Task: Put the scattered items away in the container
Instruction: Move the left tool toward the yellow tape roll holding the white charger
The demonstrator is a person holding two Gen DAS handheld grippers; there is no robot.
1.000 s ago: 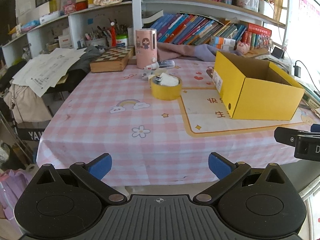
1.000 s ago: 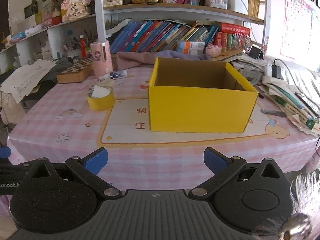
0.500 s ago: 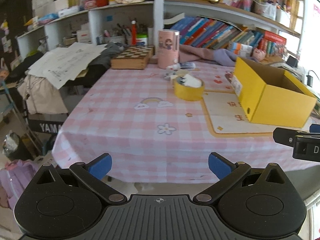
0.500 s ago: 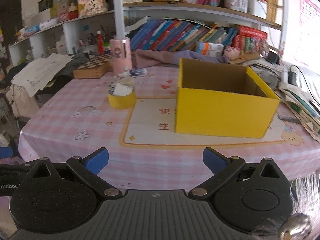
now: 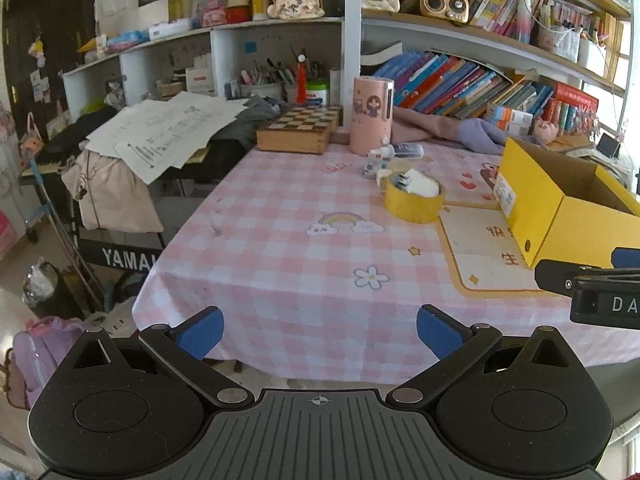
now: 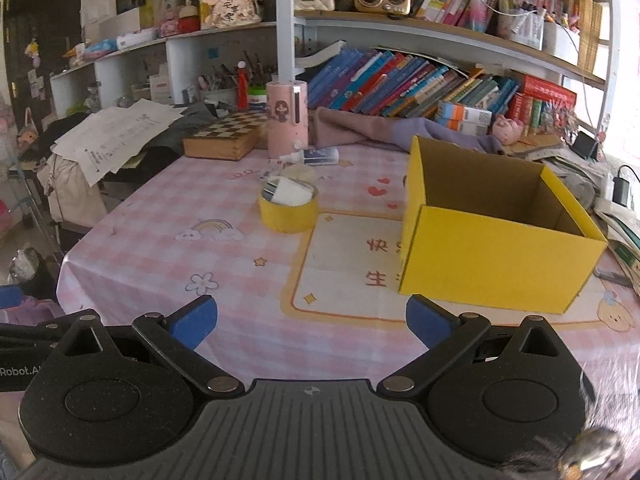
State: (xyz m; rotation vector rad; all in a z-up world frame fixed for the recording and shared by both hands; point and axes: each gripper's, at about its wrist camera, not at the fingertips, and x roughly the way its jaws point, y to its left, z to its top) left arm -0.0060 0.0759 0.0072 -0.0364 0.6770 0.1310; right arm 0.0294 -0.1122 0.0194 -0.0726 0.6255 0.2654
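Observation:
An open yellow cardboard box (image 6: 496, 236) stands on the pink checked tablecloth, right of centre; it shows at the right edge of the left wrist view as the yellow box (image 5: 560, 208). Left of it sits a yellow tape roll (image 6: 289, 210) with small white items lying in its hole, also visible as the tape roll (image 5: 414, 198). Behind it lie a small white bottle and a blue-white tube (image 6: 316, 156). My left gripper (image 5: 319, 330) and right gripper (image 6: 311, 322) are both open and empty, held at the table's near edge.
A pink cylinder (image 6: 287, 119) and a wooden chessboard box (image 6: 224, 138) stand at the back of the table. Crumpled purple cloth (image 6: 384, 130) lies behind the box. Bookshelves fill the rear wall. Papers and a keyboard stand (image 5: 120, 256) are left of the table.
Both views have swung leftward, so the box and tape roll sit further right in each. The jaws have stayed open.

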